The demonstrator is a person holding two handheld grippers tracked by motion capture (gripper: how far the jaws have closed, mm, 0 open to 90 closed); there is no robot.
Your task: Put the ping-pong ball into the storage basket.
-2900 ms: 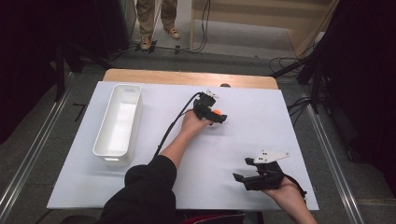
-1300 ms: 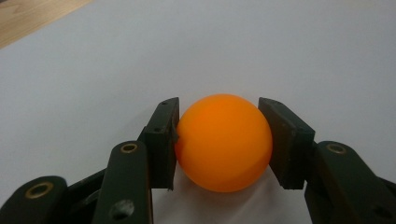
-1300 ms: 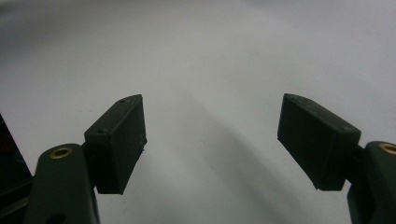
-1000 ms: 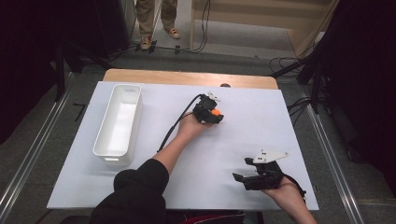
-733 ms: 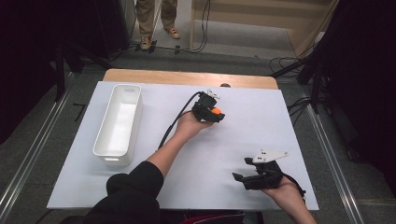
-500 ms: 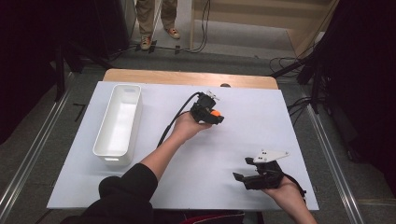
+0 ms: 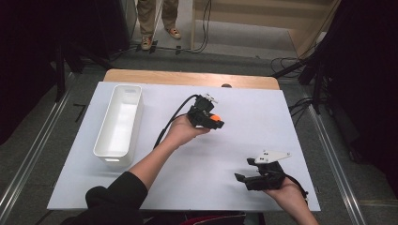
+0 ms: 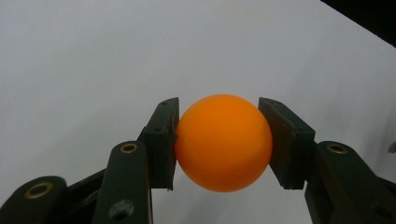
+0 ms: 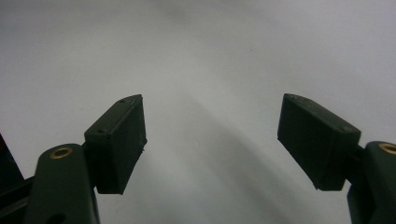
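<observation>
Orange and smooth, a single table-tennis ball (image 8: 223, 142) sits clamped between the two black jaws of the left gripper (image 8: 219, 140), each pad pressing a side of it; in the high view that gripper (image 7: 215, 121) hangs above the middle of the white table (image 7: 197, 178), well right of the white bin (image 7: 118, 124). The right gripper (image 9: 212, 140) holds nothing, its jaws spread wide over bare tabletop near the table's front right corner.

The grip looks thin to me: the pads meet the ball only at two small spots on a slick, round shell, so a quick swing or a slight loosening could let it pop out, bounce and roll off the table edge. Squeezing harder might dent it instead.

Count: one ball, one bin, two grippers, one table, and one person standing beyond the far edge.
</observation>
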